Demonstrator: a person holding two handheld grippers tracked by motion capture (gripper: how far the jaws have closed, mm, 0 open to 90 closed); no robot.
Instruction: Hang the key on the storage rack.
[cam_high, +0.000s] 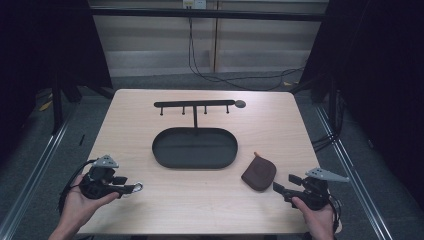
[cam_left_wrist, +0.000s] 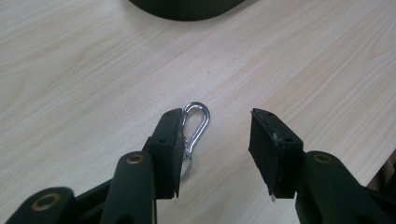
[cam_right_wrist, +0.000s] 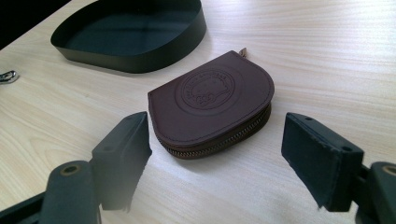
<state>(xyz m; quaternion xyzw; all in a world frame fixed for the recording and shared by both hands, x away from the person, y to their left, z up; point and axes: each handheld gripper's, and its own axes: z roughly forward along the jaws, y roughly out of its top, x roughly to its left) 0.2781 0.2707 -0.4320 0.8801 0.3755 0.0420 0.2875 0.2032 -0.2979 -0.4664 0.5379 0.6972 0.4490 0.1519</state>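
A silver carabiner clip (cam_left_wrist: 197, 122) with a small ring lies flat on the light wooden table. It rests just inside the left jaw of my left gripper (cam_left_wrist: 215, 116), whose jaws stand apart with neither pad pressing on it. In the high view that left gripper (cam_high: 131, 189) sits near the table's front left, with the carabiner (cam_high: 137, 187) at its tips. A brown leather zip pouch (cam_right_wrist: 212, 105) lies just beyond my right gripper (cam_right_wrist: 217, 119), which is open and apart from it. From above, the pouch (cam_high: 259, 173) sits front right, ahead of the right gripper (cam_high: 281, 187).
A black oval tray (cam_high: 160, 150) stands in the middle of the table, and its wall (cam_right_wrist: 140, 60) rises behind the pouch. Behind it stands a black rack (cam_high: 195, 104) with several hooks. Bare wood lies between the two grippers. The table's edges are close to both hands.
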